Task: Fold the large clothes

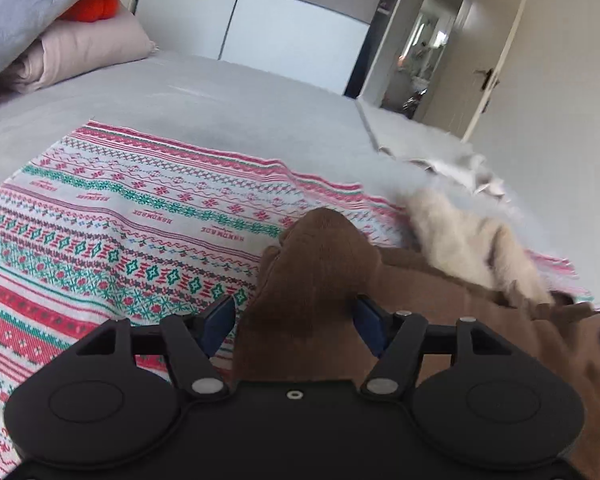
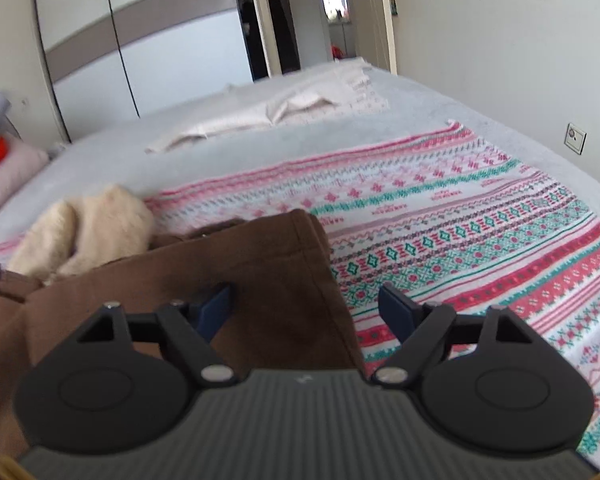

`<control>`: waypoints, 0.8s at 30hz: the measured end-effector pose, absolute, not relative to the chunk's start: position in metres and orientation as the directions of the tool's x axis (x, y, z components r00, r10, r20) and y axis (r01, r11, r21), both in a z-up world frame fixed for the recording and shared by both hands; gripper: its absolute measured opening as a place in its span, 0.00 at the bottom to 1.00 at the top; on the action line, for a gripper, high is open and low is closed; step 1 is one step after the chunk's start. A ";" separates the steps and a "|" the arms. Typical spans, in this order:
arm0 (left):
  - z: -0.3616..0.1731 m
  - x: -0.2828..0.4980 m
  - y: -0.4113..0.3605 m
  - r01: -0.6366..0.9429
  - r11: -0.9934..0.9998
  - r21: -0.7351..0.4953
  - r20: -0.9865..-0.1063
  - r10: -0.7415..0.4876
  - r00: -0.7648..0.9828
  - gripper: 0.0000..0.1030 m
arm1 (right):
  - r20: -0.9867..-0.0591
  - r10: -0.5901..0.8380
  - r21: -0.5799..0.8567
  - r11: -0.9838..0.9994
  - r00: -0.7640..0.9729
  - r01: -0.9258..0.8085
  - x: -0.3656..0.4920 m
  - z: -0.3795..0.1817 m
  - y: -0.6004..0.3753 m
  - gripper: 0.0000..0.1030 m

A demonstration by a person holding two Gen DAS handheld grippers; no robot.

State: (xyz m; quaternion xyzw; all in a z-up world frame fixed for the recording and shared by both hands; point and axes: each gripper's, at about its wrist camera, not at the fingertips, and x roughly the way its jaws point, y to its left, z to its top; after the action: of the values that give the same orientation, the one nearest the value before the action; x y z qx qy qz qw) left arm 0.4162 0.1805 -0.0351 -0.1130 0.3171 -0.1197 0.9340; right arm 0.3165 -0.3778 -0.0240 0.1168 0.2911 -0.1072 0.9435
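The bed [image 1: 204, 92] carried a patterned cloth [image 1: 100, 220] spread flat over its grey cover, and on this cloth lay the garment [image 2: 220, 280], a large brown piece with a cream fleece part [image 2: 88, 224] that was probably its lining or hood. In both views the garment lay at the near edge of the cloth, close to the person, and it looked bunched rather than flat, so I judged the folding to be at an early step: taking hold of the garment to lift it and spread it. The left claw [image 1: 296, 320] had a thick bunch of the brown fabric between its blue pads [image 1: 220, 320], which stood rather far apart with the fabric filling the gap; it seemed to pinch this bunch, although the hold looked loose. The right claw [image 2: 308, 312] was spread, and a brown fabric edge lay between its fingers; the left pad touched or nearly touched the fabric, while the right pad stood over the cloth with a clear gap beside it. The next move probably called for the right claw to press together on this edge, and then for both to pull apart and lay the garment flat. The brown fabric looked soft and thick, with a stitched hem along its edge, and the fleece looked fluffy. Farther away on the bed lay a pale towel [image 2: 276, 112] and some pillows [image 1: 80, 52].
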 end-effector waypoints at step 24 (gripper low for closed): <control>0.033 0.435 0.116 -0.106 0.993 -0.047 0.004 0.107 0.994 0.10 | 0.118 -0.557 -0.171 0.804 0.822 0.569 0.351 0.049 -0.286 0.12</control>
State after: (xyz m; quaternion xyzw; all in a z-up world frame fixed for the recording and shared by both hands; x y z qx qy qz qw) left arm 0.4346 0.1156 0.0335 -0.0234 -0.0031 0.0533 0.9983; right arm 0.3508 -0.2857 0.0486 -0.0998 -0.0308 -0.2965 0.9493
